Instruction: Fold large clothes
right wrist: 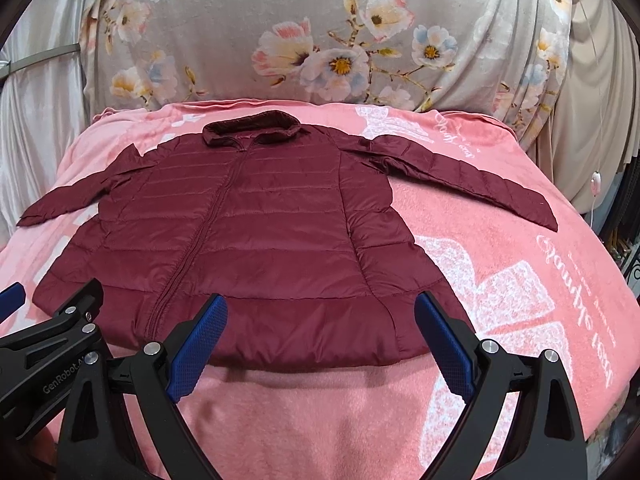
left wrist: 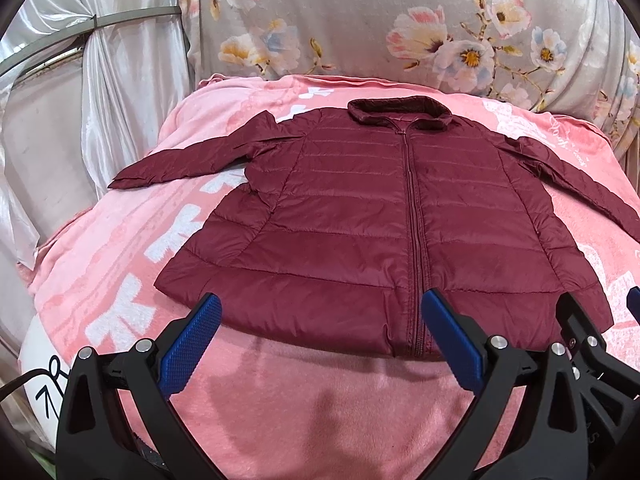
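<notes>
We cannot see all of the maroon puffer jacket from the left wrist: its sleeve toward 3 o'clock runs off the edge of the fisheye circle, and the hem at 6 o'clock is partly covered by our own blue pads. From the right wrist that same sleeve shows whole, angled toward 2 o'clock, while the hem corner near 8 o'clock sits behind the black frame of the other tool. The white lettering on the pink blanket is warped by the lens and we cannot read it. What lies under the blanket is hidden, so we cannot tell what kind of surface it covers.

The jacket lies flat and face up on the blanket, zipped, collar at 12 o'clock, both sleeves spread outward, the other sleeve pointing to 9 o'clock. Behind it at 12 o'clock rises a grey floral cloth, with silvery drapes at 10 o'clock in the left view.

Our left claw is spread wide, its pads hovering just above the hem near the zip's lower end; it pinches nothing. Our right claw is likewise spread wide over the hem, right of the zip, and grips nothing. The two tools sit side by side, just beside one another.
</notes>
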`<state>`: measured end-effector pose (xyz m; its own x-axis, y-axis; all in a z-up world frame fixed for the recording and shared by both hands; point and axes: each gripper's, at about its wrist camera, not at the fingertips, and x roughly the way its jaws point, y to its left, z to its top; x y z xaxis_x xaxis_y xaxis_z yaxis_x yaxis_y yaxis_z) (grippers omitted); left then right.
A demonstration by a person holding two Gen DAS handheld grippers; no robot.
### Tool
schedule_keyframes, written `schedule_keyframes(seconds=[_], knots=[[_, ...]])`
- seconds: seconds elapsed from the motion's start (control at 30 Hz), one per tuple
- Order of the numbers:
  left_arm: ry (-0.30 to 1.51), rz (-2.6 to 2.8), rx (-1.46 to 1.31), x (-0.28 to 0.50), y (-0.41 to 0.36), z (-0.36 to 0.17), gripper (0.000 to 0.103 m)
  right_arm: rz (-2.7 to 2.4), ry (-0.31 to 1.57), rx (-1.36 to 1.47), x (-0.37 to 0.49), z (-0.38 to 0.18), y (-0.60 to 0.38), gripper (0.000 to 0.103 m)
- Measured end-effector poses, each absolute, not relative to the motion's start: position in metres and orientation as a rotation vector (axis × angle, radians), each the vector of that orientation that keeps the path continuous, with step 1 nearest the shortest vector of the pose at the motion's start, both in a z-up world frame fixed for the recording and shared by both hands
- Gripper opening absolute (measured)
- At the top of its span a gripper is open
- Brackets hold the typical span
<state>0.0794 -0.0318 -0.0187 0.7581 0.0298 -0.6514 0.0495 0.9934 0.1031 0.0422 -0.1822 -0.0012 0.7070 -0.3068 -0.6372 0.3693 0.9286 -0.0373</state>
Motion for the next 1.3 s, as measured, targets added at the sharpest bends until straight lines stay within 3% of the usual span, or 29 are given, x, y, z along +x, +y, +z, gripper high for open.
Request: schedule_keyframes(seconds=[0.9,1.13,1.3], knots=[[0.748,-0.069,0.089,0.088,-0.035,-0.005,0.098,-0.390,0.640,0.086,0.037,0.019,-0.202,0.093],[0.754,-0.074,0.061,0.117,-0.022,-0.006,0.098,-0.552,0.575,0.215,0.059,0.013,-0.323,0.093],[0.703,-0.044,-0.016,0.140,-0.006,-0.006,0.098,-0.646,0.554,0.479,0.071,-0.012,-0.451,0.093]])
